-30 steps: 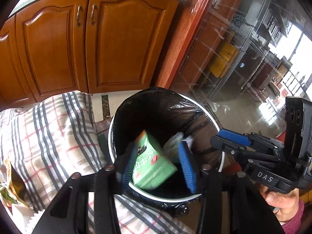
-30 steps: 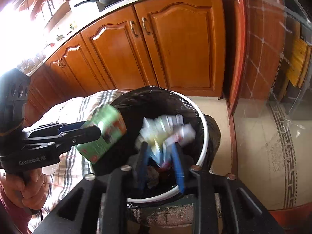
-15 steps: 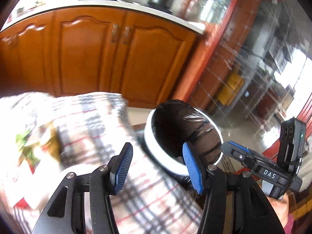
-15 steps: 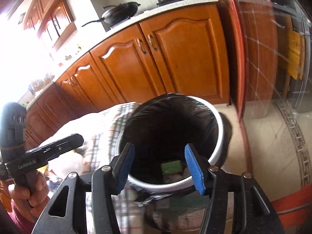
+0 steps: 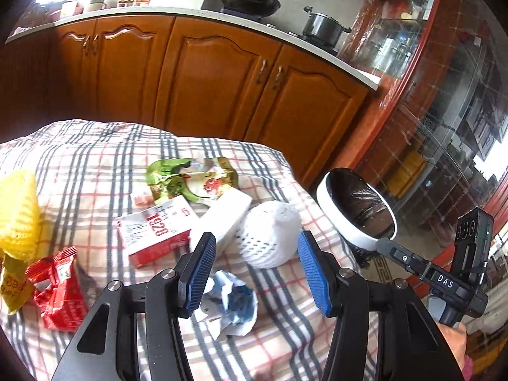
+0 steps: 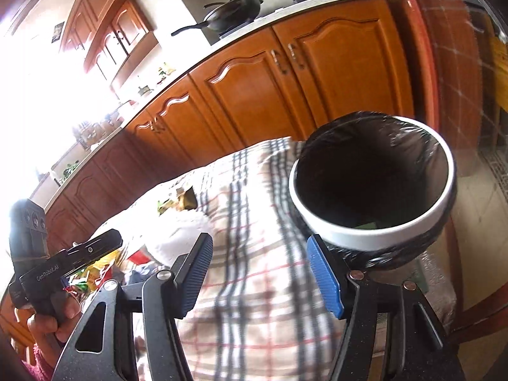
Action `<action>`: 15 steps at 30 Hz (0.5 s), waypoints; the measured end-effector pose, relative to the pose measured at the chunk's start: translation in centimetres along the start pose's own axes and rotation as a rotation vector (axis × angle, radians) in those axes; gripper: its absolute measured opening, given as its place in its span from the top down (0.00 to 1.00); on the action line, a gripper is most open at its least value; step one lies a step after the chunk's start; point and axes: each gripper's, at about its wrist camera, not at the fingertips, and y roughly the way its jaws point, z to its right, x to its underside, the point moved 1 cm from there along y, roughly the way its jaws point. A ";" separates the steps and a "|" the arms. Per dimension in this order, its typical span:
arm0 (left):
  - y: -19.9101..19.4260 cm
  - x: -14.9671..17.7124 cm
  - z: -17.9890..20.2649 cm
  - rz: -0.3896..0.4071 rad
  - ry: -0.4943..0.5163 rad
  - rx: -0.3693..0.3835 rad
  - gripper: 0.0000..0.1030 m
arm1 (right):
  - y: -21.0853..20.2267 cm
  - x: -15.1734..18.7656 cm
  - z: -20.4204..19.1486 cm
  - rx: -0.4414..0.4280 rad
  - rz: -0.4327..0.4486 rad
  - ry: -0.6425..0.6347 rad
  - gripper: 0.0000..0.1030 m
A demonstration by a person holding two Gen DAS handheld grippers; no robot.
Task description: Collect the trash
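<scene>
Left wrist view: left claw [image 5: 254, 273] gaped empty, swung from bin [image 5: 327, 203] back over white foam net [image 5: 270, 238].
Right claw [image 6: 257, 276]: apart, empty.
Meaning: carton binned; more litter waited.

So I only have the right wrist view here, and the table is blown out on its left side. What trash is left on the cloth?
Observer: The left wrist view shows a white foam net, a red and white box marked 1928 and a crumpled blue and white wrapper.
Operator: Anything further left?
Observer: A red packet and a yellow foam net near the cloth's left edge.
Operator: Is the left gripper holding anything?
Observer: No. The left gripper is open and empty above the blue wrapper.
</scene>
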 end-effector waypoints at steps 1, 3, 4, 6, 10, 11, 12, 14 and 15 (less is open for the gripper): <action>-0.7 0.4 -0.5 0.004 -0.006 -0.012 0.48 | 0.3 0.3 -0.6 -0.009 -0.007 -0.003 0.36; -1.9 1.1 -1.5 0.012 -0.021 -0.028 0.48 | 0.7 0.8 -1.8 -0.029 -0.019 -0.017 0.36; -2.6 1.4 -2.0 0.015 -0.026 -0.036 0.48 | 0.9 1.0 -2.3 -0.035 -0.025 -0.025 0.36; -3.9 1.9 -2.8 0.024 -0.035 -0.059 0.48 | 1.3 1.4 -3.5 -0.050 -0.037 -0.041 0.36; -6.5 2.4 -4.6 0.046 -0.062 -0.100 0.48 | 2.3 2.1 -5.4 -0.069 -0.063 -0.066 0.36; -7.2 2.3 -5.2 0.053 -0.073 -0.110 0.48 | 2.5 2.3 -5.9 -0.070 -0.066 -0.073 0.36; -8.0 2.5 -5.7 0.061 -0.084 -0.119 0.48 | 2.8 2.4 -6.3 -0.071 -0.072 -0.079 0.36; -9.6 2.5 -6.6 0.079 -0.099 -0.141 0.48 | 3.3 2.6 -7.1 -0.086 -0.088 -0.090 0.36; -10.1 2.6 -7.1 0.087 -0.104 -0.154 0.48 | 3.5 2.7 -7.6 -0.092 -0.091 -0.097 0.36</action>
